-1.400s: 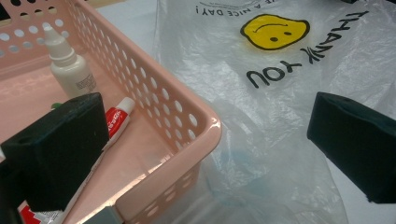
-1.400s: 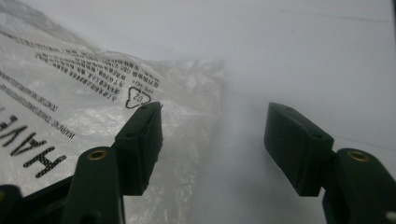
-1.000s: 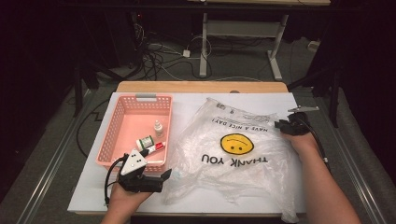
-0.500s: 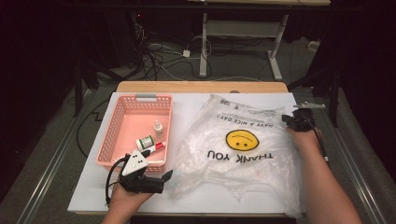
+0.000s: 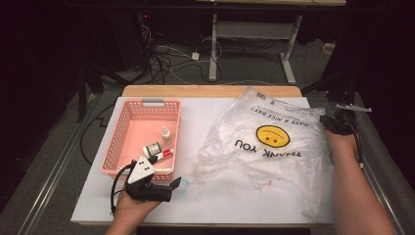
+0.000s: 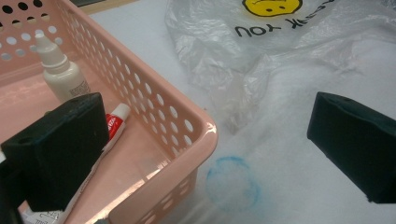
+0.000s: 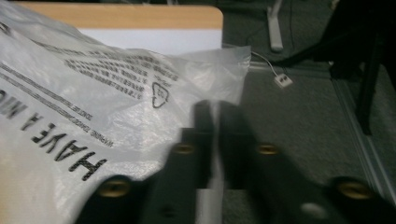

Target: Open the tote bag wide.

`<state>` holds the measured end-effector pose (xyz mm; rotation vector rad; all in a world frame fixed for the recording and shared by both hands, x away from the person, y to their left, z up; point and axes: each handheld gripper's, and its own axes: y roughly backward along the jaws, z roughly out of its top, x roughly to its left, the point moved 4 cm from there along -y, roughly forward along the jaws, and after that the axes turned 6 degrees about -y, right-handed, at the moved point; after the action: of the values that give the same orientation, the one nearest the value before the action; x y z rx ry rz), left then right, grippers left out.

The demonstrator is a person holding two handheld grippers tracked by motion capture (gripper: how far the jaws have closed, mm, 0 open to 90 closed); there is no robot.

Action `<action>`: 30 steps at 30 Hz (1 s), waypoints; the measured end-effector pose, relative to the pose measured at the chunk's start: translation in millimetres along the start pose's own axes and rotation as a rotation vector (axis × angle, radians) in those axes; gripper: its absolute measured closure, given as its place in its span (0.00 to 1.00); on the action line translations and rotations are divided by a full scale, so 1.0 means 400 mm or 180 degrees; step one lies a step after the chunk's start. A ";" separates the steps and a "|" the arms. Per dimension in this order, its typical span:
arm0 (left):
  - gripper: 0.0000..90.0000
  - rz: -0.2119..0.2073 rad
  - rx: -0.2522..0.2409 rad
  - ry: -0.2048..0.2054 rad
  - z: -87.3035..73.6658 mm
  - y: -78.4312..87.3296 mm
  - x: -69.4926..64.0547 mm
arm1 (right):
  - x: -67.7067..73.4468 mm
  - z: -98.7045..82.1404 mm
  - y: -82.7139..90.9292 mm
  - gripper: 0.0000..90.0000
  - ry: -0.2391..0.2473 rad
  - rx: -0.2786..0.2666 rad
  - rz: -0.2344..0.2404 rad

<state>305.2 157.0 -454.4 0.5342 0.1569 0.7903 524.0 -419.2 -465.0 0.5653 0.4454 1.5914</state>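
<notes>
Across the right half of the white table (image 5: 210,117) lies a thin clear plastic bag with a yellow smiley (image 5: 271,147), limp, light, slippery; its far right edge suits pinching. Right gripper (image 7: 215,140) pinches that film edge, jaws nearly closed; left gripper (image 6: 205,140) gapes empty beside the pink perforated plastic basket (image 6: 163,107).

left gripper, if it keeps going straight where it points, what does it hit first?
Likely the near corner of the pink perforated plastic basket, which sits between the open left gripper fingers; the clear smiley-face plastic bag lies beyond. Depth is uncertain.

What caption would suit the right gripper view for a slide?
Right hand-held gripper pinching the edge of the printed plastic bag past the table corner.
</notes>
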 end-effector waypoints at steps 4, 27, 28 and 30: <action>0.00 0.0074 -0.0008 -0.0066 0.003 0.003 0.005 | 0.020 0.015 0.052 0.78 0.0082 -0.0138 0.0052; 0.00 -0.0034 -0.0023 0.0010 0.004 -0.001 -0.009 | 0.161 -0.401 0.495 0.56 0.0186 -0.0035 0.0726; 0.00 -0.0036 -0.0032 0.0011 0.004 -0.001 -0.010 | 0.161 -0.414 0.502 0.56 0.0123 -0.0020 0.0773; 0.00 -0.0046 -0.0018 -0.0006 0.003 -0.003 -0.010 | 0.165 -0.440 0.510 0.57 0.0042 0.0055 0.0858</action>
<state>303.8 152.8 -454.1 0.5278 0.1566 0.7760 252.0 -365.7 -478.7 0.6493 0.4057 1.8505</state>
